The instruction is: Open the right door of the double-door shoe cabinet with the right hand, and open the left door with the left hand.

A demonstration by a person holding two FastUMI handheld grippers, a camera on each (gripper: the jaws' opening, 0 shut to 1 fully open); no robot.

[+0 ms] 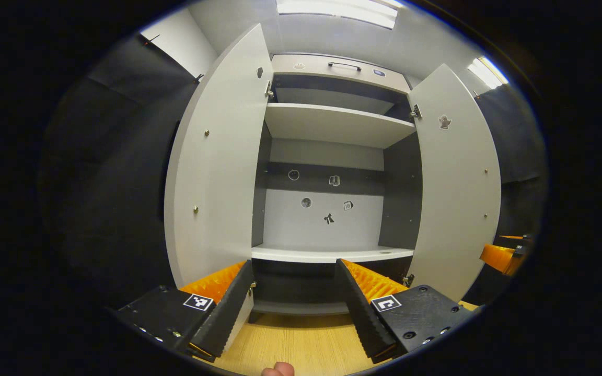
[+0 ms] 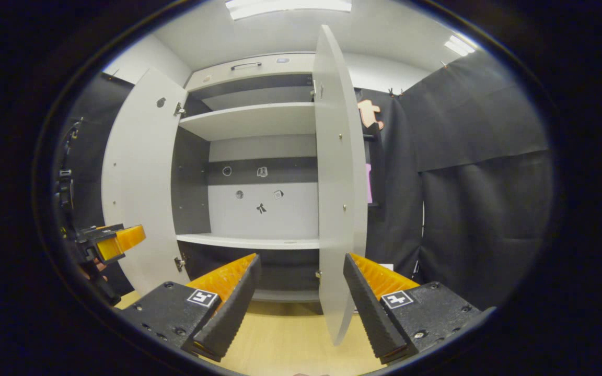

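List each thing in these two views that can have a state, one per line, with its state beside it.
left door: swung wide open
right door: swung wide open
drawer above the doors: closed
upper shelf: bare
lower shelf: bare
left gripper: open, holding nothing
right gripper: open, holding nothing, the right door's edge showing between its fingers

The shoe cabinet (image 1: 332,156) is seen head-on with both doors swung wide: the left door (image 1: 217,167) at nine o'clock, the right door (image 1: 455,183) at three o'clock. White shelves (image 1: 332,122) and small stickers (image 1: 328,218) are shown inside. At six o'clock the left gripper (image 1: 294,308) is held with fingers spread, gripping nothing, above the wooden floor (image 1: 296,344). Another gripper (image 1: 505,256) is glimpsed at four o'clock.
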